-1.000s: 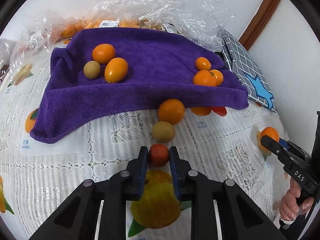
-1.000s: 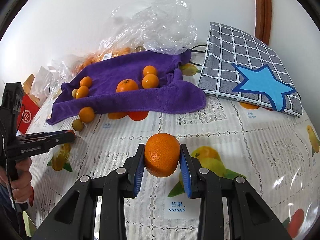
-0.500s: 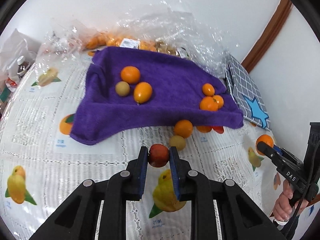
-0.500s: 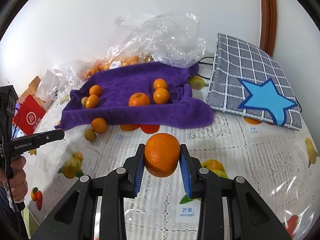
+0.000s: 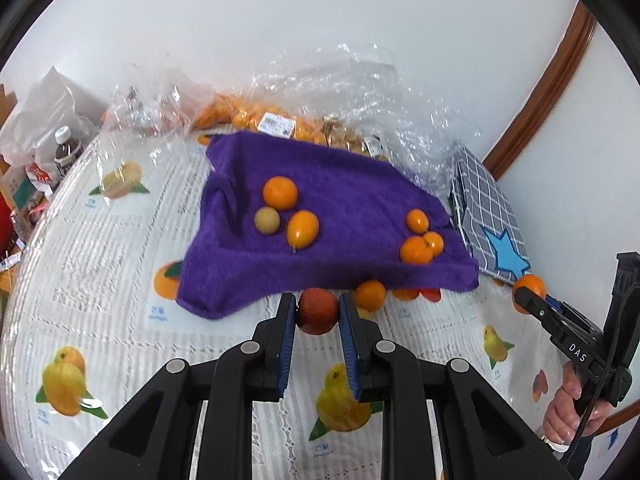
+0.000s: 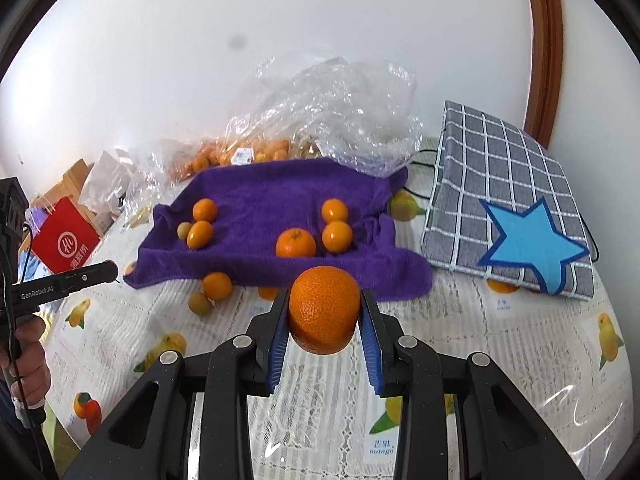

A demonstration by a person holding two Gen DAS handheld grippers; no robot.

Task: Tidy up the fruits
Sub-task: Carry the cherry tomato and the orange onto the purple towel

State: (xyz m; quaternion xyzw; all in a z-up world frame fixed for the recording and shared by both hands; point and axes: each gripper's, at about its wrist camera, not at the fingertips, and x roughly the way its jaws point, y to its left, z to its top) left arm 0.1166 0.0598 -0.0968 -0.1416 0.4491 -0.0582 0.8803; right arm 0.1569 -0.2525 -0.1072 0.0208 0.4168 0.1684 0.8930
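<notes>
The left gripper (image 5: 318, 312) has its fingers clenched on a small reddish fruit (image 5: 318, 310), held clear of the surface (image 5: 120, 272) at the centre of the left wrist view. The right gripper (image 6: 324, 310) grasps a larger orange (image 6: 324, 308) in the same way, at the centre of its own view.

The purple towel (image 5: 340, 208) lies straight ahead of both, toward the upper middle of each frame. It carries two small groups of fruit: three at its left, three at its right. Judging by this, each held fruit goes forward onto the towel. The left group sits nearer the left gripper and the right group nearer the right one. An orange (image 6: 217, 286) and a small tan fruit (image 6: 199, 303) rest on the surface just off the towel's near edge.
</notes>
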